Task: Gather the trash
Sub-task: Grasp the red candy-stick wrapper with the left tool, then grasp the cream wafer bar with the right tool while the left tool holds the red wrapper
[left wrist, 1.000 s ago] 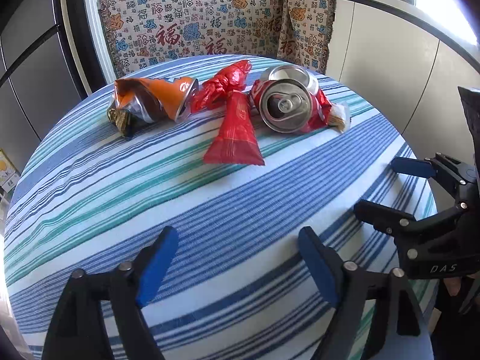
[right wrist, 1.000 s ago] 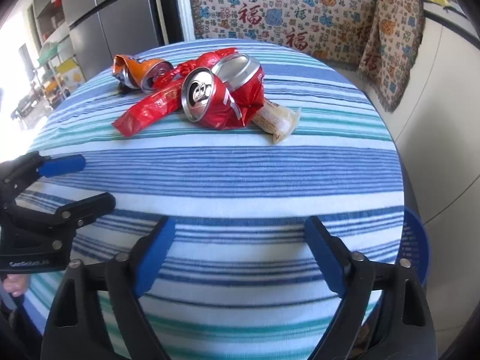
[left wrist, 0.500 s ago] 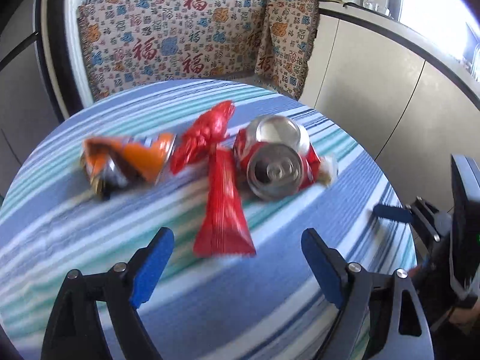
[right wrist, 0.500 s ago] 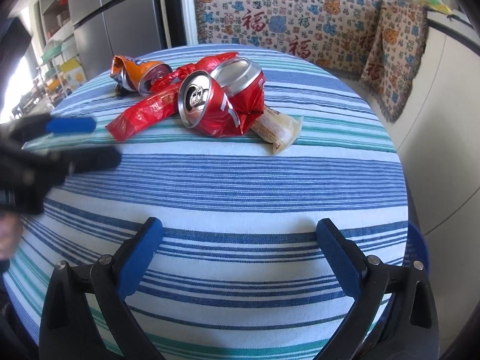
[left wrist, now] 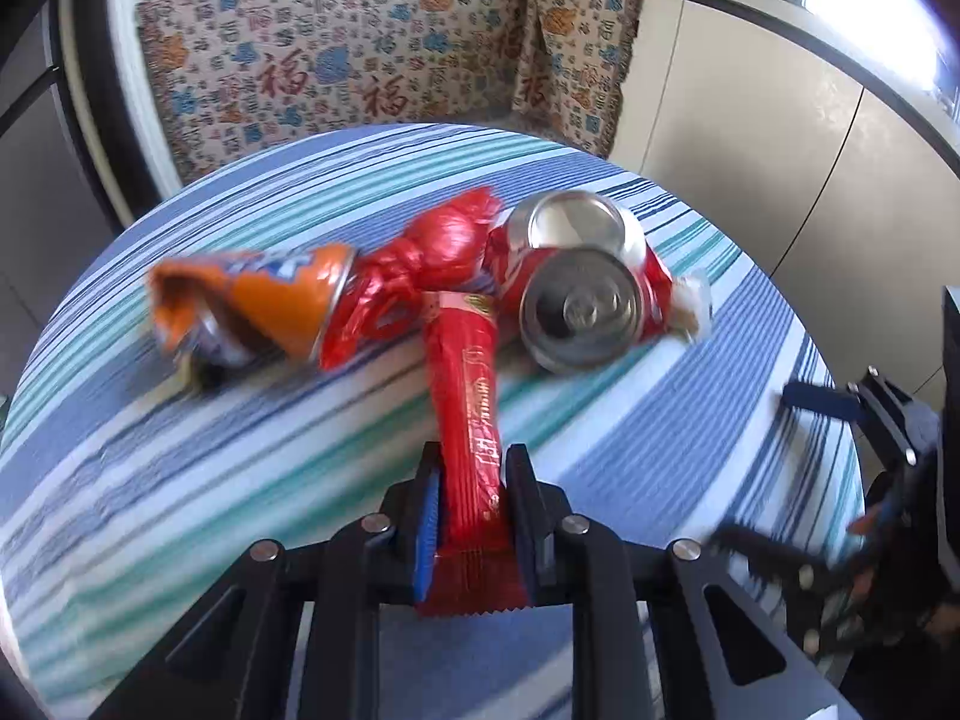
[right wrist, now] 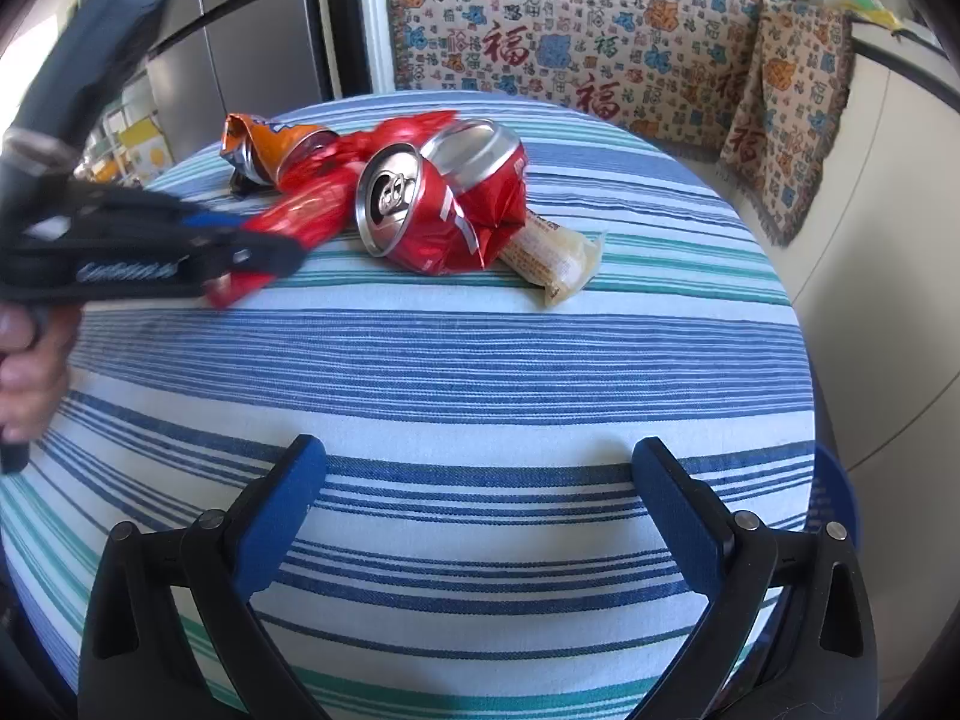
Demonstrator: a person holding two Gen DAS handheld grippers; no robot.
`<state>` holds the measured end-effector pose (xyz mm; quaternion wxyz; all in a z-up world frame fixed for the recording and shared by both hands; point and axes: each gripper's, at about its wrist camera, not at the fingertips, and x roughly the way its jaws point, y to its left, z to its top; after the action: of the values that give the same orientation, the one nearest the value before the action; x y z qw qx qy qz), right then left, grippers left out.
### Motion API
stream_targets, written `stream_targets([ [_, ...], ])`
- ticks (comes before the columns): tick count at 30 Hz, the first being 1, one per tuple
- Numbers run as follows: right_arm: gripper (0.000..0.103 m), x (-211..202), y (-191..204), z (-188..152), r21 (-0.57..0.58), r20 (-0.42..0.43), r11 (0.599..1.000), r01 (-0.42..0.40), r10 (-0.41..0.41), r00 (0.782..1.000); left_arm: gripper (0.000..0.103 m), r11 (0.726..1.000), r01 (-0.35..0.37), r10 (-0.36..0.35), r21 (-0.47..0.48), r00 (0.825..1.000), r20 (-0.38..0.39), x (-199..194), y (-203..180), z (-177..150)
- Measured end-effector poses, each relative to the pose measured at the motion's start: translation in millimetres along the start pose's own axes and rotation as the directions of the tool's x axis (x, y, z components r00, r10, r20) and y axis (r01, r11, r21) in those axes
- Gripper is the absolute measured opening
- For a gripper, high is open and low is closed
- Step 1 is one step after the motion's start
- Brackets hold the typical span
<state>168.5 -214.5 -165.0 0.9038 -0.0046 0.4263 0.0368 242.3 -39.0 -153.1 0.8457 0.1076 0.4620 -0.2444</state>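
Observation:
On the striped round table point(right wrist: 480, 360) lies a heap of trash: a crushed orange can point(left wrist: 264, 300), a crumpled red bag point(left wrist: 432, 252), a bent red can point(left wrist: 576, 294) and a long red wrapper point(left wrist: 468, 396). My left gripper point(left wrist: 474, 468) has its jaws closing on the near end of the red wrapper, and the pads press on both its sides. From the right wrist view the left gripper point(right wrist: 264, 246) reaches in from the left onto the red wrapper point(right wrist: 306, 213). My right gripper point(right wrist: 480, 498) stands open over the table's near part with nothing between its fingers.
A beige snack packet point(right wrist: 552, 255) lies against the red can point(right wrist: 438, 204). A blue basket point(right wrist: 834, 504) shows below the table's right edge. A patterned cloth point(left wrist: 360, 60) covers the seat behind, white cabinets point(left wrist: 750, 120) stand to the right, and a grey fridge point(right wrist: 240, 30) is at the back left.
My left gripper came forward over the table to the red wrapper and its wide jaws came together on the wrapper's near end. The right gripper stayed in place and open.

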Motion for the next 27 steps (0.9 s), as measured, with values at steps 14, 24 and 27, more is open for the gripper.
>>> stream_targets([
  [14, 0.101, 0, -1, 0, 0.000, 0.000, 1.000, 0.000, 0.000, 1.000, 0.024, 0.981, -0.092, 0.104, -0.173, 0.993, 0.057, -62, 27, -84],
  [24, 0.101, 0, -1, 0, 0.000, 0.000, 1.000, 0.000, 0.000, 1.000, 0.018, 0.990, -0.098, 0.102, -0.099, 0.994, 0.040, -44, 12, -67],
  [27, 0.101, 0, -1, 0, 0.001, 0.000, 1.000, 0.000, 0.000, 1.000, 0.016, 0.994, -0.040, 0.045, -0.100, 0.998, 0.050, -53, 7, -70],
])
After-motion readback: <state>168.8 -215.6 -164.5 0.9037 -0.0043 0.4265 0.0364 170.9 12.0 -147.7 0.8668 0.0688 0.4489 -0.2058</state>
